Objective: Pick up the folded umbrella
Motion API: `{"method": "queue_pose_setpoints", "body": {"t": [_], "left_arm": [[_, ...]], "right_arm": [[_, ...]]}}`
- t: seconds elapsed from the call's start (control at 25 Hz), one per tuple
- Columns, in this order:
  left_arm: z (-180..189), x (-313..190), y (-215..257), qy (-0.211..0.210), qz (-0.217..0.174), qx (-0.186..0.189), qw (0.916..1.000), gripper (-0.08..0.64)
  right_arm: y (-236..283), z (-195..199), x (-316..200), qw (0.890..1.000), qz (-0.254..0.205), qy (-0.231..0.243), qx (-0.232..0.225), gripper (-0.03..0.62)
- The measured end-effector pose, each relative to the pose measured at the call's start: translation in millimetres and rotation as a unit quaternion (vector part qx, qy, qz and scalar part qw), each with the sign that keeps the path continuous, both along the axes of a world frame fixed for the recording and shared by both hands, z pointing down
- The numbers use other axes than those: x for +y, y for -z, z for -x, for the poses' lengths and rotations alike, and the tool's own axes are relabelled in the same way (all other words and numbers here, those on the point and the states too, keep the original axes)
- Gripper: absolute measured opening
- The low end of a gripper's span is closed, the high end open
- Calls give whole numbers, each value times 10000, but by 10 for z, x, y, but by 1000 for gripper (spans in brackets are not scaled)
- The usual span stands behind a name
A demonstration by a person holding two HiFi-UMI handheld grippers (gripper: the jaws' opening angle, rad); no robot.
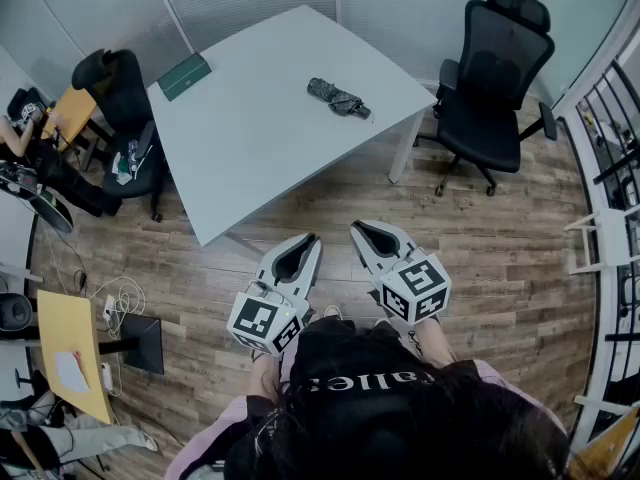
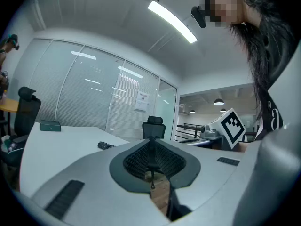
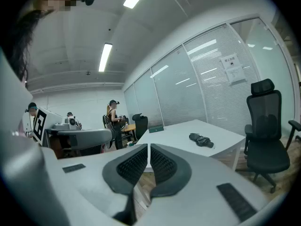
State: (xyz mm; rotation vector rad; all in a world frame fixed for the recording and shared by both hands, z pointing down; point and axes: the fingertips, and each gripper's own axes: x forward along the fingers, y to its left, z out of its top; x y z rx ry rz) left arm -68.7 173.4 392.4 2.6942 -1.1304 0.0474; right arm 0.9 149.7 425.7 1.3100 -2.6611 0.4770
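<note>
The folded umbrella (image 1: 338, 98), dark and grey-patterned, lies on the white table (image 1: 250, 138) toward its far right side. It shows small in the left gripper view (image 2: 106, 145) and in the right gripper view (image 3: 202, 140). Both grippers hover over the wooden floor, short of the table's near corner and well apart from the umbrella. My left gripper (image 1: 310, 238) (image 2: 153, 142) is shut with nothing between its pads. My right gripper (image 1: 360, 230) (image 3: 148, 147) is also shut and empty. Both point roughly level toward the table.
A green box (image 1: 185, 76) sits at the table's far left corner. A black office chair (image 1: 495, 78) stands right of the table, another chair (image 1: 125, 88) left of it. Desks, cables and people are at the left. A railing (image 1: 610, 148) runs along the right.
</note>
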Motion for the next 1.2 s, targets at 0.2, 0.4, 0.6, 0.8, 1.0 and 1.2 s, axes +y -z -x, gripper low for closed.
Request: {"method": "queue_pose_setpoints", "body": {"t": [0.2,0.4,0.6,0.8,1.0,1.2], "left_arm": [[116,-27,-19,-90,2,15,10000,51],[287,-84,-57,-134,-16,-8,9999,51],[426,-107,-115,-173,17,40,9998,51],[418,-137,-146,-272,65,99,9996,51],[348,-232,-183,-352,145,87,9992,51],[278,-403,-236,-282,197,24,9994,51]], "right_arm": [[-23,131,-38,10000,23,-59,-41,32],[-17,264,-79,9997,-34,-171,-155,32],[-80,339,-43,9995,24,-285,-95,32],[-98,313,-15,9992,79,-395,-21,32],[-144,235,-117,9987,157,-477,-25,32],[-217,164,-302,9989,230,-409,-73,32]]}}
